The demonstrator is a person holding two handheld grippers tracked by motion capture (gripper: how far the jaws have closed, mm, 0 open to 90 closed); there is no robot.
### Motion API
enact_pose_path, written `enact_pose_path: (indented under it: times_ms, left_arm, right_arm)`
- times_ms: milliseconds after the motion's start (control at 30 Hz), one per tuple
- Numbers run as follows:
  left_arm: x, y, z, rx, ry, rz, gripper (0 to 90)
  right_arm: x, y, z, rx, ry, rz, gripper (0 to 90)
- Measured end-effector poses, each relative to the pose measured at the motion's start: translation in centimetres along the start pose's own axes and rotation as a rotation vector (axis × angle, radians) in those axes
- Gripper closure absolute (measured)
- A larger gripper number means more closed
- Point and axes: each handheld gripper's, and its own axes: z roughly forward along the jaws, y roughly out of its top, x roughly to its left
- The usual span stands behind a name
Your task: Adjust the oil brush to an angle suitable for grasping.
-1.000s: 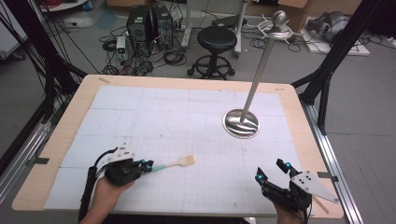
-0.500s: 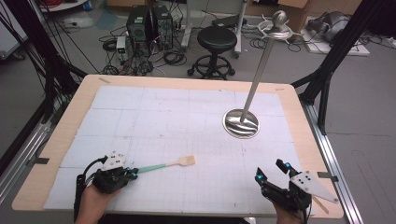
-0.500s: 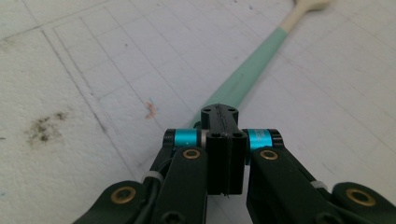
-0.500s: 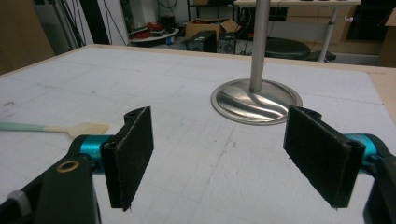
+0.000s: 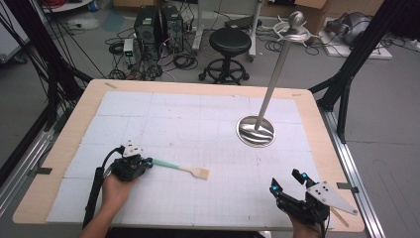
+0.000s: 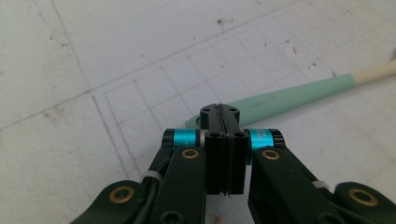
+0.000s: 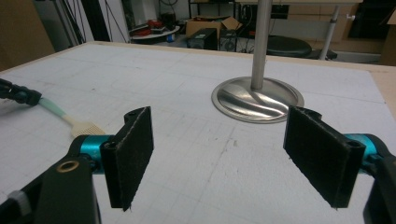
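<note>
Spatula point(image 5: 179, 168) first: it lies flat on the counter point(image 5: 64, 144), well to the near-left of the metal stand point(image 5: 256, 131), its pale wooden blade pointing toward the stand's base and its mint-green handle running away from it. Compared with a second ago it has slid farther from the stand, toward the near-left, and it now sits lower and flatter on the white gridded mat. The left gripper point(image 5: 143, 163) has drawn back with it; its jaws are pressed together, and in the left gripper view they sit over the very tip of the green handle (whether the tip is truly pinched between them or merely just behind them, I cannot tell from this angle). That suggests the spatula has been dragged or laid down rather than lifted, so the work in hand looks like a placing or a re-gripping, with the handle end the point of contact. Farther out, the right gripper point(image 5: 287, 183) hovers at the near edge of the counter, on the near side of the stand, its jaws spread wide and holding nothing, in the same place as before. The stand itself has not moved.
</note>
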Motion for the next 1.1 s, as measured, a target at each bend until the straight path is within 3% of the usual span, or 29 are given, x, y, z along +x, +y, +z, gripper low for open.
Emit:
enact_pose_path:
  times_ms: [67, 133, 200, 267, 367, 433, 467, 533, 900, 1100]
  left_arm:
    - [0.4, 0.1, -0.3, -0.025, 0.011, -0.018, 88.6]
    - [1.8, 0.2, -0.8, -0.064, 0.043, -0.051, 88.6]
    - [3.2, 0.3, -1.0, -0.056, 0.073, -0.065, 88.6]
    - [4.0, 0.3, -0.9, -0.049, 0.066, -0.085, 88.7]
    - [3.4, 0.1, 0.0, -0.002, 0.032, -0.044, 88.7]
    - [2.8, 0.1, 0.2, 0.001, 0.02, -0.022, 89.1]
    - [2.6, 0.2, 0.3, -0.002, 0.002, -0.037, 89.1]
    - [2.2, 0.2, 0.5, -0.003, 0.005, -0.022, 89.0]
    - [0.4, 0.5, 1.6, -0.031, -0.047, -0.061, 89.3]
    - [-1.5, 1.6, 2.3, -0.019, -0.086, -0.018, 89.3]
  right_arm:
    - [0.0, 0.0, 0.0, 0.001, 0.0, 0.001, 23.5]
    - [0.0, 0.0, -0.1, 0.0, -0.002, 0.0, 23.4]
    - [-0.1, 0.0, -0.2, -0.003, -0.003, 0.003, 23.5]
    - [-0.1, 0.0, -0.2, -0.005, -0.002, 0.003, 23.5]
    - [0.0, 0.0, -0.1, 0.0, 0.0, 0.007, 23.5]
    - [0.0, 0.0, -0.1, 0.0, 0.0, 0.001, 23.5]
    - [0.0, 0.0, -0.1, -0.001, 0.0, 0.003, 23.5]
    - [0.0, 0.0, -0.1, -0.003, 0.0, 0.001, 23.5]
    - [0.0, 0.0, -0.2, -0.005, -0.001, 0.003, 23.4]
    - [0.0, 0.0, -0.3, -0.005, -0.002, 0.01, 23.5]
